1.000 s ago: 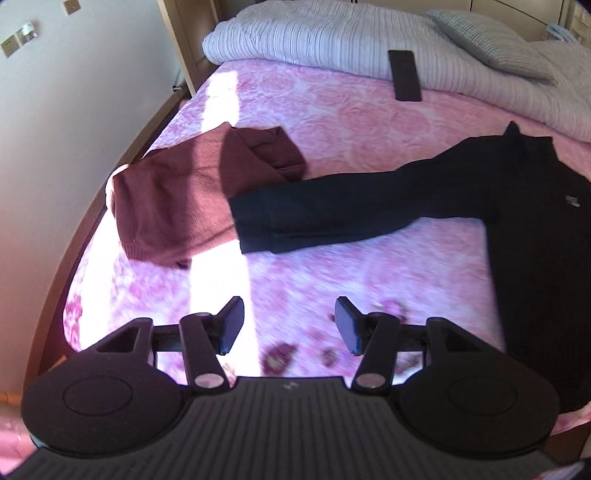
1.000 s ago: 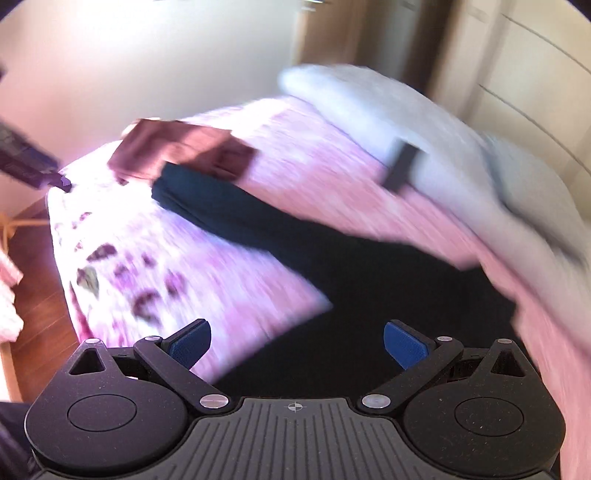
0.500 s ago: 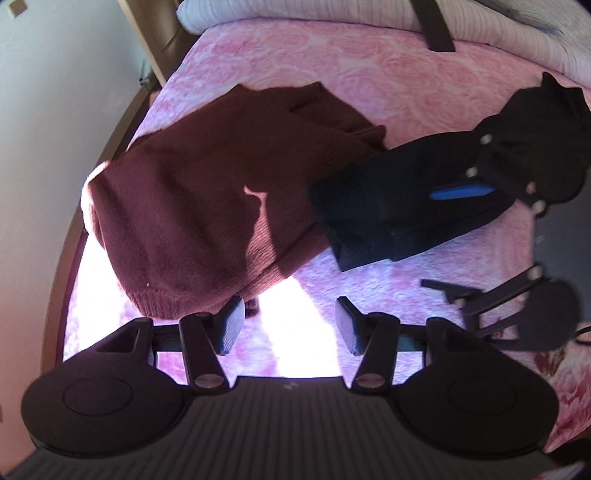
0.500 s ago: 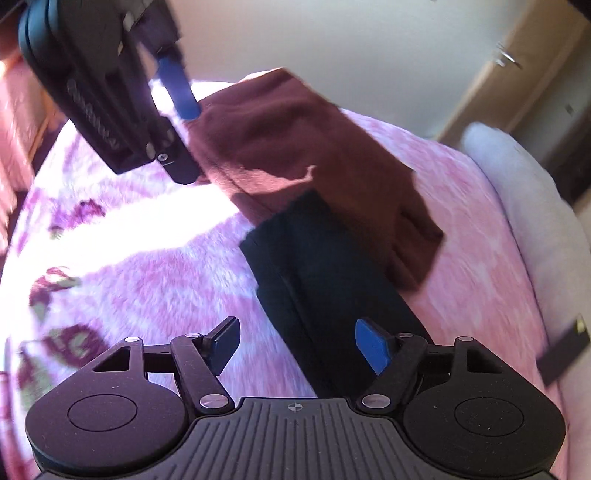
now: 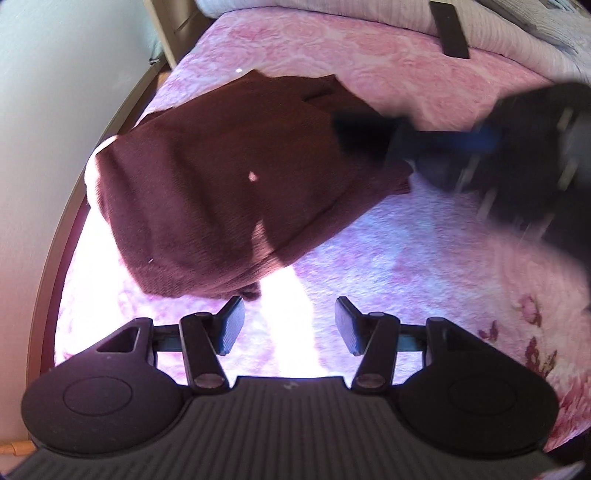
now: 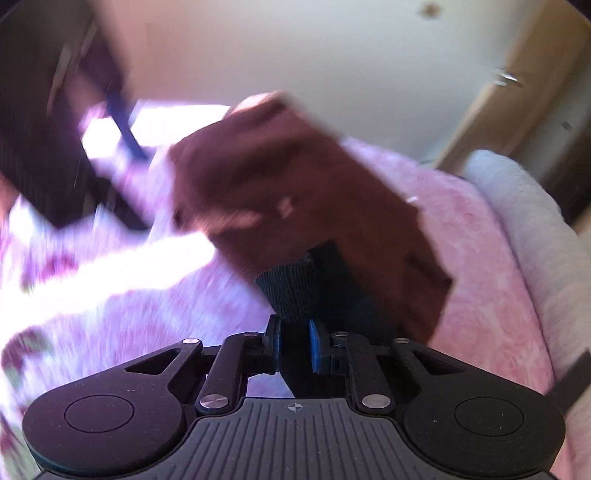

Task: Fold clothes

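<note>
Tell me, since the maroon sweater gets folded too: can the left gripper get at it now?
Probably yes. The left gripper has open, empty jaws, and the maroon sweater lies just ahead on the bed with its near hem uncovered.

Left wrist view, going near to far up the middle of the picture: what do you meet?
Left tool, open → sunlit pink bedspread → maroon sweater → more pink bedspread → folded white blanket at the far edge.

The left hand-held gripper hovers spread wide beside the maroon knitted sweater, while the right hand-held gripper pinches a black ribbed sleeve cuff.
</note>
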`<action>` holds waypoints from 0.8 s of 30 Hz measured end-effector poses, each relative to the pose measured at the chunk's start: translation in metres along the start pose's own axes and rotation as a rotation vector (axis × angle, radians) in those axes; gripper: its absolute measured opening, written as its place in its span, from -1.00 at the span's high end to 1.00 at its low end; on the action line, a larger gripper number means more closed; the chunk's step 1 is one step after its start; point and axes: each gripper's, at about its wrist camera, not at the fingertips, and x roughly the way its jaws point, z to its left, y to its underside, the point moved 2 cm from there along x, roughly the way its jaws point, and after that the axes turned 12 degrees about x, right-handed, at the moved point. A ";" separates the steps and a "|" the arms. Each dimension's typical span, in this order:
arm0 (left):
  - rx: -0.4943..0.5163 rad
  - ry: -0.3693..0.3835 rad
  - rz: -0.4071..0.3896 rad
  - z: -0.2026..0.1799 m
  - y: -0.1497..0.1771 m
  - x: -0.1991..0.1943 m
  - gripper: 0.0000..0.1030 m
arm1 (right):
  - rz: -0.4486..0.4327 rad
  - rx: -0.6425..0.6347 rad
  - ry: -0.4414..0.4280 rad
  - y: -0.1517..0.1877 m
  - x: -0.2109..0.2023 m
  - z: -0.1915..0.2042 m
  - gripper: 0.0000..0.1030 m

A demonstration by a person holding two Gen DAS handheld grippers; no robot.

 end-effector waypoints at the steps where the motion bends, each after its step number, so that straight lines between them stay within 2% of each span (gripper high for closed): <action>1: 0.025 0.006 -0.003 -0.010 -0.008 -0.001 0.04 | -0.058 0.104 0.016 -0.009 -0.022 -0.025 0.71; 4: 0.101 0.038 -0.021 -0.048 -0.036 -0.004 0.04 | -0.244 0.416 0.150 -0.011 -0.109 -0.121 0.72; 5: 0.132 0.054 -0.032 -0.065 -0.048 -0.005 0.04 | -0.290 0.520 0.217 0.008 -0.138 -0.150 0.74; 6: 0.164 0.070 -0.045 -0.084 -0.059 -0.007 0.04 | -0.328 0.624 0.295 0.037 -0.166 -0.177 0.87; 12: 0.327 0.191 -0.121 -0.224 -0.120 -0.009 0.04 | -0.546 1.245 0.767 0.215 -0.341 -0.338 0.87; 13: 0.348 0.214 -0.125 -0.249 -0.128 -0.006 0.04 | -0.524 1.351 0.813 0.254 -0.353 -0.355 0.95; 16: 0.411 0.237 -0.125 -0.318 -0.145 0.002 0.04 | -0.315 1.516 0.765 0.349 -0.343 -0.379 0.94; 19: 0.463 0.207 -0.123 -0.370 -0.156 0.013 0.04 | -0.146 1.503 0.617 0.378 -0.319 -0.393 0.93; 21: 0.519 0.151 -0.124 -0.393 -0.160 0.024 0.04 | -0.050 1.425 0.519 0.374 -0.296 -0.400 0.93; 23: 0.598 0.088 -0.147 -0.409 -0.170 0.032 0.04 | 0.022 1.309 0.439 0.358 -0.270 -0.407 0.69; 24: 0.637 0.056 -0.158 -0.417 -0.176 0.036 0.04 | 0.042 1.230 0.411 0.347 -0.258 -0.411 0.21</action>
